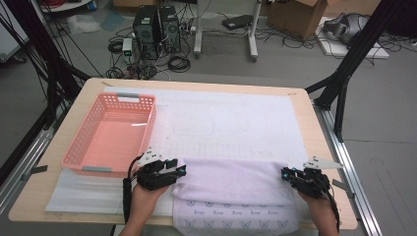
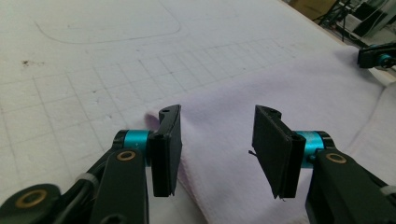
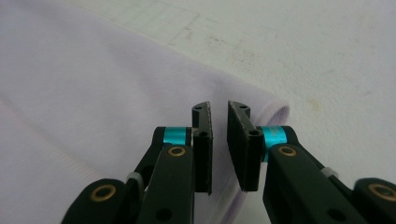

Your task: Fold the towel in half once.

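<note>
A pale lilac towel (image 1: 231,182) lies folded on the white mat at the table's front, its butterfly-printed edge toward the person. My left gripper (image 1: 181,169) sits at the fold's left corner. In the left gripper view its jaws (image 2: 217,149) stand open over the towel (image 2: 280,88), and the pads press on nothing. My right gripper (image 1: 286,173) is at the fold's right corner. In the right gripper view its jaws (image 3: 219,140) hover just above the towel (image 3: 93,93) near its rounded corner. Only a narrow gap separates them, with no cloth between.
An empty pink plastic basket (image 1: 78,147) stands on the table's left side, just beyond my left gripper. A white gridded mat (image 1: 231,123) covers the table's middle. Past the table's far edge are computers, cables and black frame posts on the floor.
</note>
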Demonstrator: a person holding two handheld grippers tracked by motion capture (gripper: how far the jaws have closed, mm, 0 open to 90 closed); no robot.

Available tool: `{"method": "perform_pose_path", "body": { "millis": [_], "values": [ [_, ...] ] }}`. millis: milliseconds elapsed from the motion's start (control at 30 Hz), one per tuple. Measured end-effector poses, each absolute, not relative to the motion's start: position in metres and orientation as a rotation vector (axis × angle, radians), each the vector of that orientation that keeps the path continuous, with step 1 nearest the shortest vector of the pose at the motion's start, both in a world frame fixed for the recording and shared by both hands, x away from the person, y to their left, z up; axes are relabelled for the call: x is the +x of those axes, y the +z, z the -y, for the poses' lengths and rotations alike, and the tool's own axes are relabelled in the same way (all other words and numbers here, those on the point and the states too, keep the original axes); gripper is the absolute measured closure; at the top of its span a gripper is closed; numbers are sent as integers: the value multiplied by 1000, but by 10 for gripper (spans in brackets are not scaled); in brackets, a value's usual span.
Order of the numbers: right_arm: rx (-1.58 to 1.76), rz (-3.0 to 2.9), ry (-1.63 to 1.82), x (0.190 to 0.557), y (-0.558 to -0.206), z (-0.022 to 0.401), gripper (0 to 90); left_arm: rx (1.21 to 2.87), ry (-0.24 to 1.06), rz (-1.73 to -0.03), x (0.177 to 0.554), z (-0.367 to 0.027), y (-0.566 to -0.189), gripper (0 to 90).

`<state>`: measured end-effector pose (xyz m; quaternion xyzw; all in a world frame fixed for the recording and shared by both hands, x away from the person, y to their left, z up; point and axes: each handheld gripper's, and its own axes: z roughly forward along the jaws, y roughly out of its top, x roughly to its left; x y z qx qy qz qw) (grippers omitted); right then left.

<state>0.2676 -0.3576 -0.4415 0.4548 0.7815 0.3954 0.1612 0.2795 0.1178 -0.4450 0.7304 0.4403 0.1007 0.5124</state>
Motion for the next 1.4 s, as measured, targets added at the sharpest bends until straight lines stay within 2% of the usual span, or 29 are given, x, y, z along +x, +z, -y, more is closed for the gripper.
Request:
{"method": "perform_pose_path", "body": {
  "millis": [133,200,267,433,533,600,667,767,833,900,933,1033,1200,1400],
  "values": [
    [1360,-2159,1057,280,-447,367,891,1759,265,-1118,288,-118,-449,458],
    [1401,-2112,1041,279,-446,373,814,1775,265,-1130,290,-119,-451,434],
    [1426,-2090,1078,275,-445,380,784,1784,267,-1152,292,-119,-453,397],
    [1426,-2085,1206,262,-438,381,603,1796,241,-1179,295,-118,-454,389],
    [1386,-2138,1168,257,-439,371,524,1817,236,-1170,295,-116,-454,403],
    [1368,-2168,1120,258,-442,365,507,1831,233,-1155,295,-113,-454,415],
    [1356,-2200,1088,260,-446,359,497,1862,232,-1121,293,-109,-454,490],
    [1310,-2202,1035,259,-447,355,568,1901,275,-1104,291,-104,-453,565],
    [1319,-2200,1040,258,-447,357,674,1901,292,-1125,290,-103,-453,668],
    [1346,-2191,1066,259,-448,361,779,1907,254,-1110,291,-102,-454,812],
    [1357,-2193,1086,260,-448,364,812,1914,267,-1105,290,-100,-454,840],
    [1364,-2206,1119,259,-449,364,858,1906,278,-1110,289,-99,-453,852],
    [1328,-2208,1171,258,-447,366,869,1832,256,-1125,292,-103,-450,857],
    [1319,-2113,1247,269,-432,375,874,1806,298,-1098,310,-102,-427,858]
  ]
}}
